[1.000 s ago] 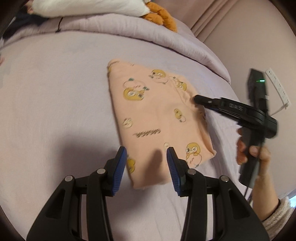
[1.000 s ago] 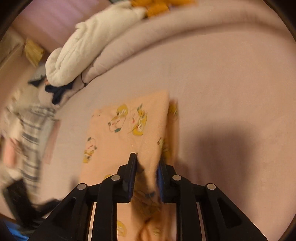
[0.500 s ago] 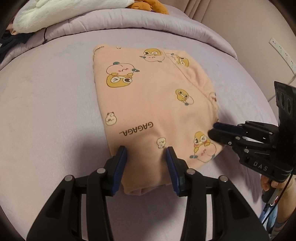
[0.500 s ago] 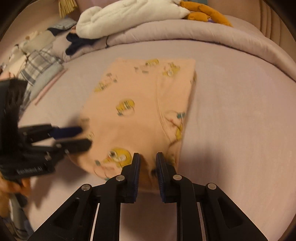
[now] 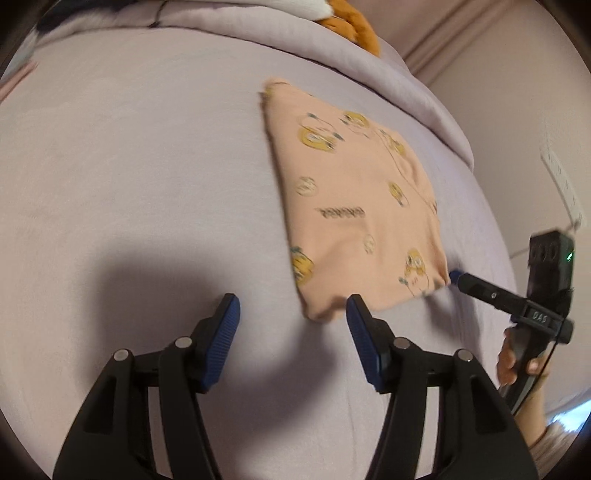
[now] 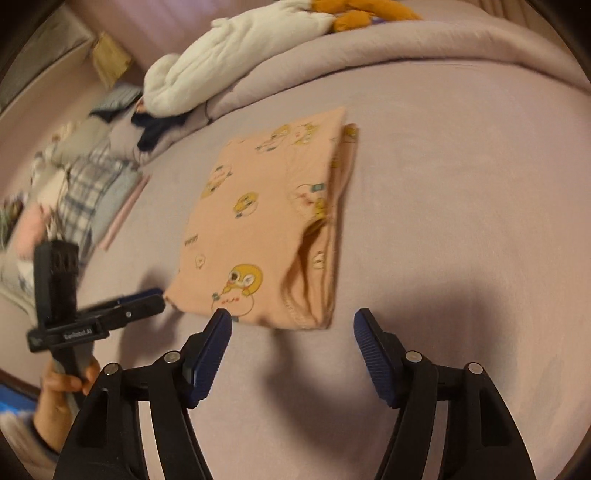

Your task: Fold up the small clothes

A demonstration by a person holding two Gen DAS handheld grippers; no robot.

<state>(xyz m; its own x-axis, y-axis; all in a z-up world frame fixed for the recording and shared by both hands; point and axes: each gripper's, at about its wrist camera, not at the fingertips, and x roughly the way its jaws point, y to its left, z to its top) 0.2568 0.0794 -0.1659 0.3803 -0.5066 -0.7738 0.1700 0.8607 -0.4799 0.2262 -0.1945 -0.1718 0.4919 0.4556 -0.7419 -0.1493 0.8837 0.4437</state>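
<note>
A folded peach garment printed with yellow cartoon chicks lies flat on the lilac bedsheet. My left gripper hovers just short of its near left corner. Its jaws are opening and the pads touch no cloth. My right gripper sits just short of the garment at its near right edge, where the layered hem gapes. Its jaws are opening too, with nothing pressed between them. Each view shows the other gripper at a near corner: the right gripper, the left gripper, each held by a hand.
A rolled lilac duvet runs along the far side, with a white plush and an orange toy on it. A pile of plaid and mixed clothes lies at the left. A white power strip hangs on the wall.
The right gripper, shut on the garment's edge a second ago, has let go and widened. The left jaws have widened too. Both grippers have drawn back off the garment's near edge.
</note>
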